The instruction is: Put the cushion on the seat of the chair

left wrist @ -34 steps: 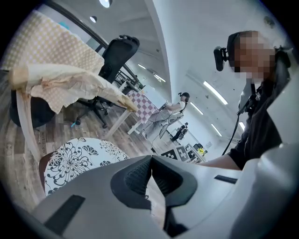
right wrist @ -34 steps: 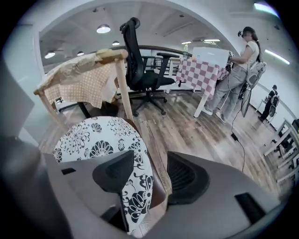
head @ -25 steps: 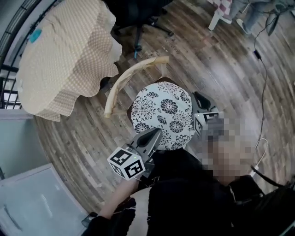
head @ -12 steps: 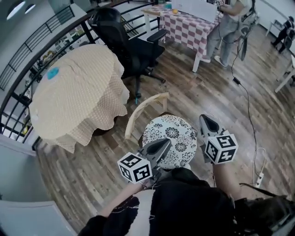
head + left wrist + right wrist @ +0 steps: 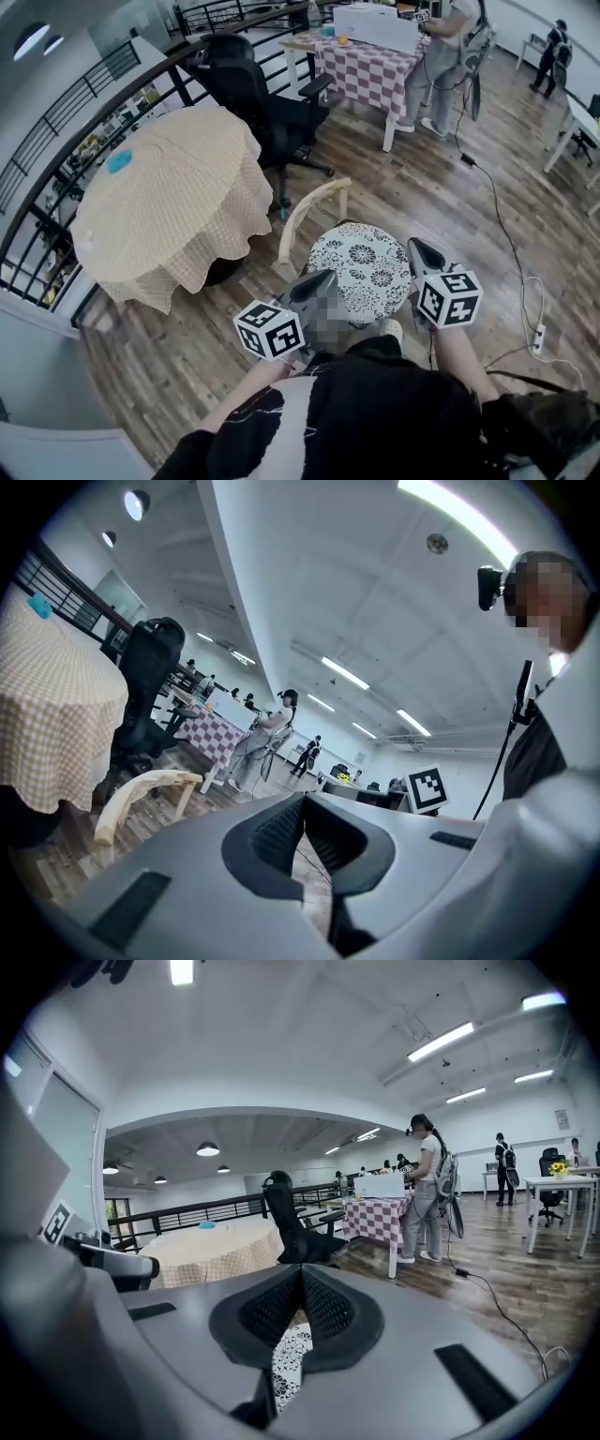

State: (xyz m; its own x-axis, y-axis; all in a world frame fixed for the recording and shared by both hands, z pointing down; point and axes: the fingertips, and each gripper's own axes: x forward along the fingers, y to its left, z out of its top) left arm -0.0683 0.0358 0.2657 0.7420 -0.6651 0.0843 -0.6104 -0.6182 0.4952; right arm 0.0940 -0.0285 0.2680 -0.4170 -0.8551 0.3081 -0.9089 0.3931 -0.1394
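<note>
though whole overhead, the cushion (image 5: 364,270) seemingly peeks below the right tool (image 5: 302,1274).

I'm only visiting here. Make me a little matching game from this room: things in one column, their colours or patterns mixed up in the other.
Things:
1. cushion
2. round table's cloth
3. office chair
4. far table's cloth

Colours:
A. black
B. red-and-white checks
C. beige
D. black-and-white flowers

Pairs: 1-D, 2-C, 3-A, 4-B.
</note>
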